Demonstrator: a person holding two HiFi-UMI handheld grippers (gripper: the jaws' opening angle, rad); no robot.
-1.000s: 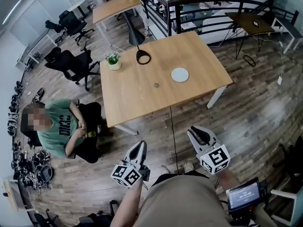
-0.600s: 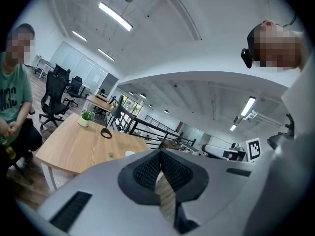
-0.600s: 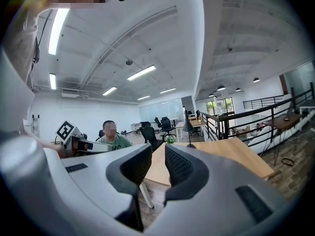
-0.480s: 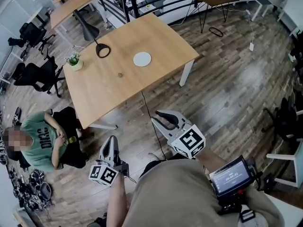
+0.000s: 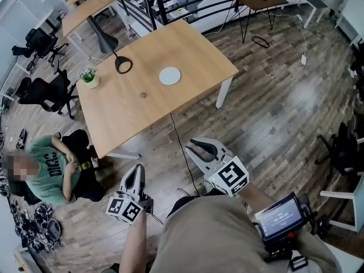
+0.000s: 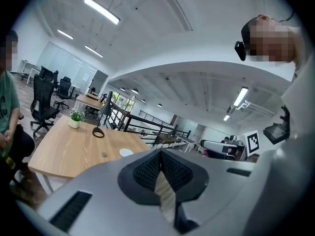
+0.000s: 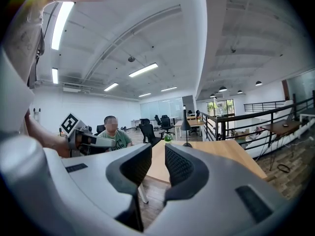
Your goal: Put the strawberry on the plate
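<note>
**Standing well off the table, both grippers empty**

Risks first. The strawberry [image 5: 143, 95] is only a tiny speck on the wooden table [image 5: 199, 50], too small to ID for sure, lying just left of the white plate [image 5: 169, 75] and not on it. Both tools are well apart from it, over the floor, so the whole approach is yet to come. A thin cable [image 5: 181, 147] runs from the table edge across the floor toward the holder's feet and, imo, could snag a foot or a tool on the way in. The fruit is small and prob. soft. Too hard a squeeze would bruise it, an off-centre pinch could send it rolling, and closed jaws arriving on top would just shove it. A lamp base [image 5: 123, 65] and a plant pot [image 5: 89, 77] sit farther left, and a seated person [image 5: 54, 166] is by the near-left corner, so a wide left swing is risky.

Fingers: the left gripper [image 5: 136, 172] has its pads [image 6: 147, 168] pressed together at the tips, w/ nothing between. The right gripper [image 5: 196, 148] is all but closed. Its pads [image 7: 133, 168] leave a slim slit w/ only table and floor showing through, and it holds nothing.
</note>
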